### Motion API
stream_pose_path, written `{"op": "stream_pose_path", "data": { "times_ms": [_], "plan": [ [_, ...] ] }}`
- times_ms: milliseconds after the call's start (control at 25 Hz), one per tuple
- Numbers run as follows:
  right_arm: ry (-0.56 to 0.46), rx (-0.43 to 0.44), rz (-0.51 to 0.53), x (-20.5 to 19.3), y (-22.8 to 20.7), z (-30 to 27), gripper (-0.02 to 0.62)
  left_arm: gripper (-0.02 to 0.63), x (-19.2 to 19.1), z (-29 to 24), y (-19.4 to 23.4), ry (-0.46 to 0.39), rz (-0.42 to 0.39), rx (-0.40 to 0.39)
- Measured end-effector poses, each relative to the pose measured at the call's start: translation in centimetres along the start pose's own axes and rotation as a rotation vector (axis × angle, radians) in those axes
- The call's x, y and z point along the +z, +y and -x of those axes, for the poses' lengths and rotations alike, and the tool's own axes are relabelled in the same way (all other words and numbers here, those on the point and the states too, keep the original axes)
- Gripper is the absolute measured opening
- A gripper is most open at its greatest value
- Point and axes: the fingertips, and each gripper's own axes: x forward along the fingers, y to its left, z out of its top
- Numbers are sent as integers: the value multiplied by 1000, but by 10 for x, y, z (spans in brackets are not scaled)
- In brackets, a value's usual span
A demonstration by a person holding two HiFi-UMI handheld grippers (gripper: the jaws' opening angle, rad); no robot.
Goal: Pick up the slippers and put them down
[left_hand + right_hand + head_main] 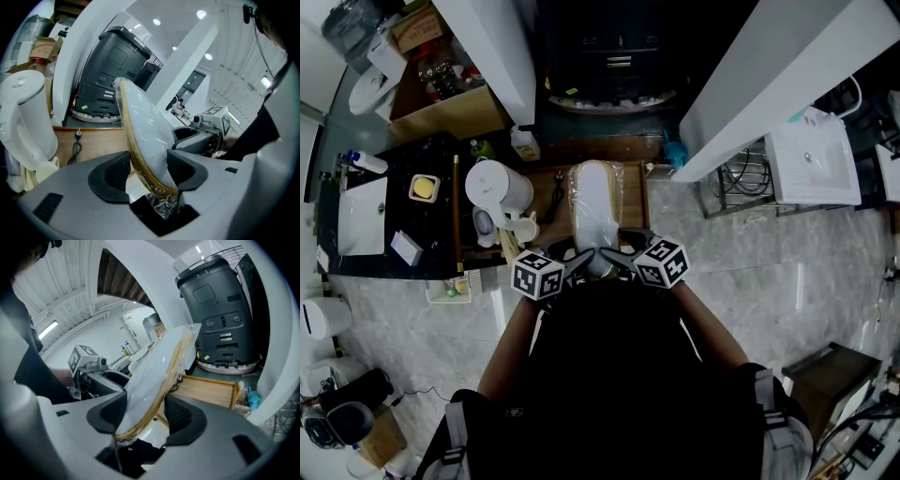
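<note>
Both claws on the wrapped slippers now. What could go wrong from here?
1. Left claw and right claw both pinch only the near end of the wrapped slippers. The glossy film may slip, and the free end could droop or pivot out.
2. The kettle and cup stand close on the left; a swing that way could knock them.
3. The claws sit close together and might bump on release.

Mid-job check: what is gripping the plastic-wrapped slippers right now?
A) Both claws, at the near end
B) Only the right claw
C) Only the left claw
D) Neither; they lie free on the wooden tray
A. The left gripper view shows the wrapped slippers pinched between the pads of the left claw, and the right gripper view shows the same package pinched in the right claw.
</note>
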Motion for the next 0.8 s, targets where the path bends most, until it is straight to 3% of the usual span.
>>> {"op": "stream_pose_path", "data": {
  "times_ms": [800],
  "plan": [
    [11, 11, -42, -10, -2, -6, 250, 249, -9, -4, 5, 28, 18, 7]
  ]
}}
